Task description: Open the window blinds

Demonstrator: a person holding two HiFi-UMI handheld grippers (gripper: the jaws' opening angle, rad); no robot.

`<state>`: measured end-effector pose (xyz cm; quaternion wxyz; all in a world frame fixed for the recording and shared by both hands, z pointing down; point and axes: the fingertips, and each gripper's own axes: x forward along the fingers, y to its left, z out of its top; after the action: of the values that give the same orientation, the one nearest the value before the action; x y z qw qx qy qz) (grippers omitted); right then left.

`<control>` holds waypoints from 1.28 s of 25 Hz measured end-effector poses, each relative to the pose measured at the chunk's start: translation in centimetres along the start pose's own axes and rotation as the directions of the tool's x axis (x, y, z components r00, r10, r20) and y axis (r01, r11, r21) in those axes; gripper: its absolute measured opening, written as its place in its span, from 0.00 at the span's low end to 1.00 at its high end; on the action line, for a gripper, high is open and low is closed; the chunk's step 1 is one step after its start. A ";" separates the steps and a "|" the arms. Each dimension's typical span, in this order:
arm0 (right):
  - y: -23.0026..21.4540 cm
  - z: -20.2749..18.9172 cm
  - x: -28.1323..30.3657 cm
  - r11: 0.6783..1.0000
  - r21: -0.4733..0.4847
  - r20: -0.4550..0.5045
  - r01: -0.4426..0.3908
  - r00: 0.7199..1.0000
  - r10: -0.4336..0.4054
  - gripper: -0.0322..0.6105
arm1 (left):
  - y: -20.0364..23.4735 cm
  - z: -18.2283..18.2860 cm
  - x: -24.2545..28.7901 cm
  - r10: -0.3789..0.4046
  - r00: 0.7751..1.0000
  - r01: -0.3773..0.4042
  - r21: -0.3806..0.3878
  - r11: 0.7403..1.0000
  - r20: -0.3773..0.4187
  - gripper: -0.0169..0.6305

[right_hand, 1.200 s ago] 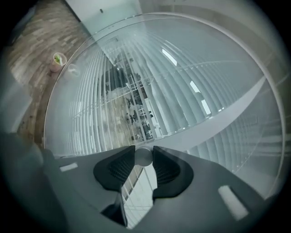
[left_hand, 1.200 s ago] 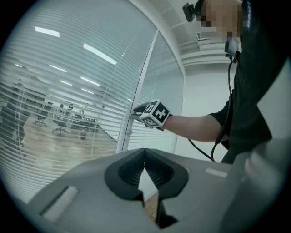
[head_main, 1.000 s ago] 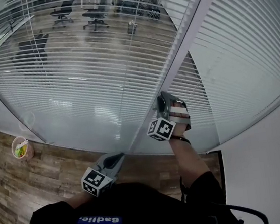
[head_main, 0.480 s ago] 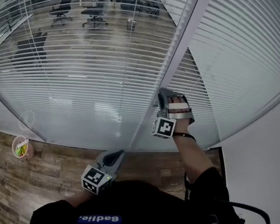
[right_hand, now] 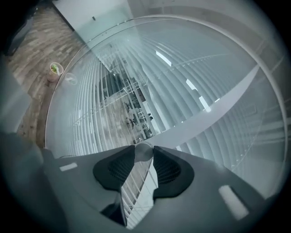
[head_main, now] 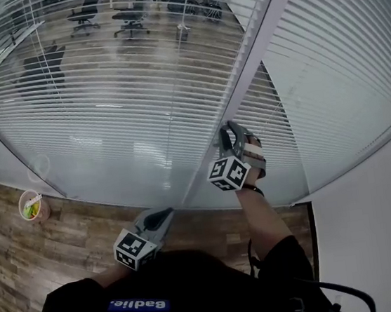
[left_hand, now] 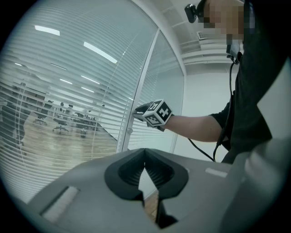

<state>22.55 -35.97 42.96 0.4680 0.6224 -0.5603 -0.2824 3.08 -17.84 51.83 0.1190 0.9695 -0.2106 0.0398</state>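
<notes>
White slatted blinds (head_main: pixel 103 92) hang behind the glass left of a white frame post (head_main: pixel 256 45); their slats are tilted enough to show an office beyond. The blinds (head_main: pixel 354 62) right of the post look closed. My right gripper (head_main: pixel 227 134) is held against the post at hand height. In the right gripper view a small round knob (right_hand: pixel 143 151) sits between the tips, touching both pads, while the jaws are opening slightly. My left gripper (head_main: pixel 162 219) hangs low near my body, shut and empty, pointing at the glass.
A paper cup (head_main: pixel 32 206) with green contents stands on the wood floor by the glass at left. A white wall (head_main: pixel 375 236) closes the right side. Office chairs (head_main: pixel 129 22) stand beyond the glass. Another small round knob (left_hand: pixel 130 131) sits lower on the post.
The right gripper has rolled about its own axis at the post, its marker cube turning, without leaving its spot. The left gripper has not moved.
</notes>
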 end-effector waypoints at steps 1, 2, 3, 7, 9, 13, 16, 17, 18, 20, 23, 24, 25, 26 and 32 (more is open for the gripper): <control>0.1 -0.1 0.1 0.999 -0.031 -0.004 0.010 1.000 -0.010 0.26 | 0.0 -0.1 0.0 0.000 1.000 0.000 -0.001 1.000 -0.001 0.03; 0.3 -0.1 0.1 0.997 -0.078 -0.007 0.022 1.000 -0.023 0.25 | 0.0 -0.3 0.0 0.000 1.000 0.000 -0.002 1.000 -0.001 0.03; 0.4 -0.2 0.0 0.991 -0.129 -0.010 0.033 0.999 -0.034 0.25 | 0.0 -0.4 0.0 0.000 1.000 0.000 -0.003 1.000 -0.002 0.03; 0.4 -0.1 0.1 0.955 -0.292 -0.019 0.047 0.998 -0.055 0.25 | 0.1 -0.4 -0.1 0.004 1.000 -0.004 0.000 1.000 -0.002 0.03; 0.3 -0.1 0.1 0.932 -0.360 -0.021 0.051 0.998 -0.063 0.25 | 0.0 -0.2 -0.2 0.004 1.000 -0.004 0.000 1.000 0.001 0.03; 0.3 -0.3 0.2 0.899 -0.435 -0.011 0.053 0.998 -0.064 0.25 | -0.4 0.0 -0.5 0.000 1.000 0.000 -0.004 1.000 0.006 0.03; 0.0 -0.8 0.1 0.903 -0.428 -0.028 0.045 0.998 -0.063 0.25 | -0.9 -0.1 -1.0 -0.006 1.000 0.006 -0.009 1.000 0.005 0.03; -0.3 -0.8 -0.1 0.915 -0.401 -0.032 0.047 0.997 -0.065 0.30 | -1.1 0.0 -1.3 -0.010 1.000 0.010 -0.012 1.000 0.006 0.03; -0.7 -0.7 -0.5 0.931 -0.360 -0.033 0.056 0.997 -0.073 0.36 | -1.2 0.2 -1.5 -0.013 1.000 0.013 -0.016 1.000 0.007 0.03; -1.9 0.0 -1.9 0.969 -0.224 -0.019 0.099 0.994 -0.106 0.37 | -1.1 0.8 -2.1 -0.024 1.000 0.024 -0.022 0.999 0.016 0.03; -1.3 0.8 -6.2 0.979 0.159 0.056 0.125 0.989 -0.135 0.30 | -1.1 1.0 -2.8 -0.044 0.998 0.046 -0.029 0.999 0.050 0.03; -0.2 0.8 -8.0 0.952 0.289 0.094 0.098 0.987 -0.130 0.25 | -1.3 1.0 -2.8 -0.049 0.997 0.051 -0.025 0.998 0.066 0.03; 1.4 0.7 -9.8 0.919 0.390 0.134 0.054 0.984 -0.115 0.15 | -1.7 0.9 -2.7 -0.052 0.995 0.054 -0.017 0.998 0.081 0.03; 3.2 0.6 -11.6 0.887 0.462 0.175 -0.007 0.981 -0.083 0.05 | -2.1 1.0 -2.7 -0.054 0.994 0.055 -0.007 0.998 0.095 0.03; 13.4 0.3 -20.8 0.604 0.661 0.404 -0.444 0.890 0.212 0.05 | -6.0 2.5 -3.5 -0.025 0.991 0.017 0.062 0.998 0.135 0.03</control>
<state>12.04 -15.15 51.30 0.1340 0.5948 -0.7922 -0.0256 2.49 -11.74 47.67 0.0752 0.9753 -0.2068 -0.0210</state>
